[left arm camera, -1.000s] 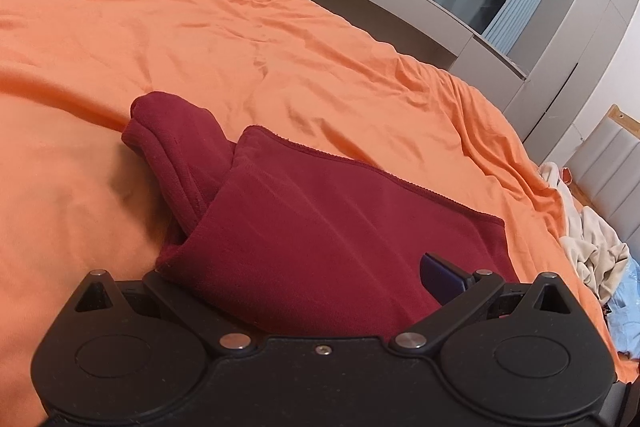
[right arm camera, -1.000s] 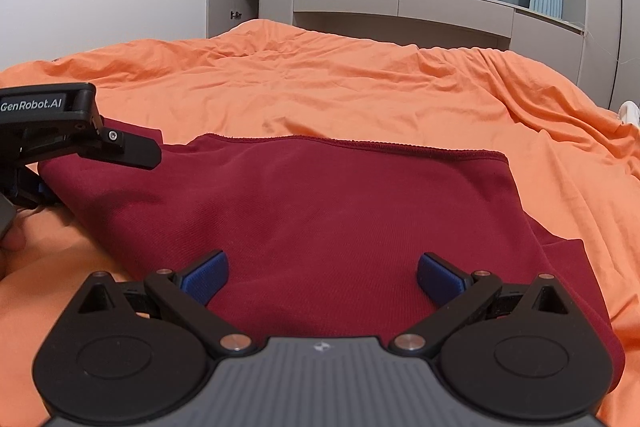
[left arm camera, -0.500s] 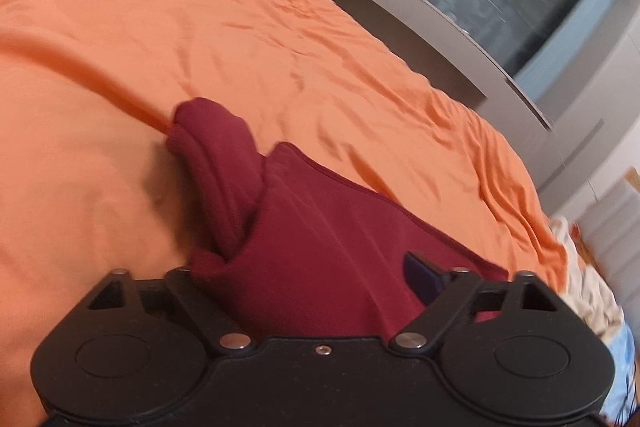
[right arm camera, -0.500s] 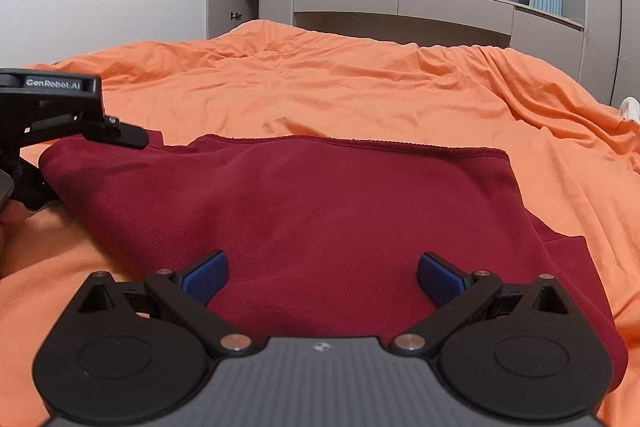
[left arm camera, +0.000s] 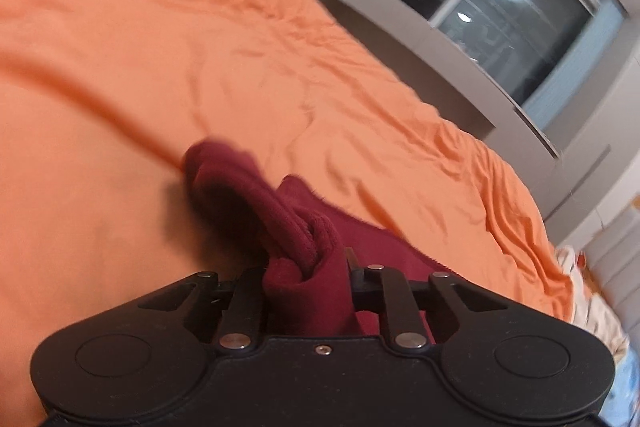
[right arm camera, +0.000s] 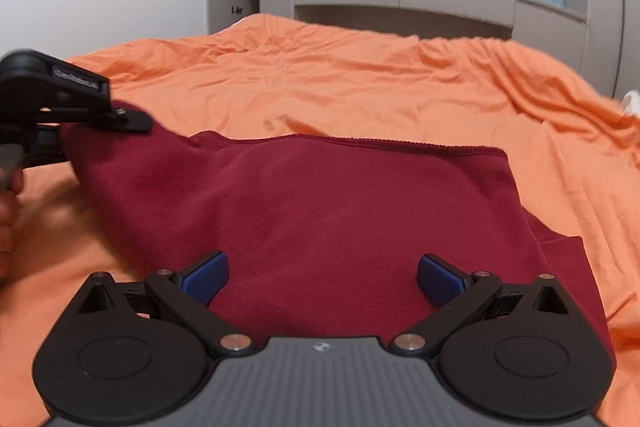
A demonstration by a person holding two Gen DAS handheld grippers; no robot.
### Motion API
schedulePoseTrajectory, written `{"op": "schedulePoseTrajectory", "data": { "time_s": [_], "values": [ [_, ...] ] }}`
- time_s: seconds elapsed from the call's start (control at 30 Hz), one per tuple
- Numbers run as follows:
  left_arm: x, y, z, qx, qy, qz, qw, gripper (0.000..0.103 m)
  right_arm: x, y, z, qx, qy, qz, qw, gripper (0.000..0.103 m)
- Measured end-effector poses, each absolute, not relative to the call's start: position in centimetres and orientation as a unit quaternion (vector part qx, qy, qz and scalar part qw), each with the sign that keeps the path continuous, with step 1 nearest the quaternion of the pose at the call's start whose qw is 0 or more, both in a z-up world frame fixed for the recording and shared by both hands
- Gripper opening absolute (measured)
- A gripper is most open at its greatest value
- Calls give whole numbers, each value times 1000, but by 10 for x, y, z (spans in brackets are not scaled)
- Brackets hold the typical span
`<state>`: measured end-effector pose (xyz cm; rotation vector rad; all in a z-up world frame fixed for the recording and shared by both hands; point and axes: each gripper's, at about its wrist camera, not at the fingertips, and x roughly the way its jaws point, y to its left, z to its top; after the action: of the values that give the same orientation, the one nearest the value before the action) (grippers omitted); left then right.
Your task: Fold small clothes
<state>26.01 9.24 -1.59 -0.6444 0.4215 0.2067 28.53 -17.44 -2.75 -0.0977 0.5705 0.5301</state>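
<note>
My left gripper, wide open a second ago, is now closing on the bunched sleeve of the dark red garment — so the fold can start — while my right gripper is open above it.

Left gripper: jaws closing, drawn nearly together, cloth bunched between them. Seen from the right wrist it sits far left, tilted slightly downward, a person's hand blurred behind it. Right gripper: blue pads spread wide, nothing pinched, hovering low.
</note>
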Motion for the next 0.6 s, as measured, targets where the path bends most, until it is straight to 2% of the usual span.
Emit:
{"op": "schedulePoseTrajectory", "data": {
  "time_s": [0.2,0.6],
  "values": [
    [278,67,9,-219,183,49,957,15,307,-227,-4,28,319,225,920,103],
    [318,-30,38,-52,167,-131,976,15,332,-370,30,157,270,83,946,103]
  ]
}}
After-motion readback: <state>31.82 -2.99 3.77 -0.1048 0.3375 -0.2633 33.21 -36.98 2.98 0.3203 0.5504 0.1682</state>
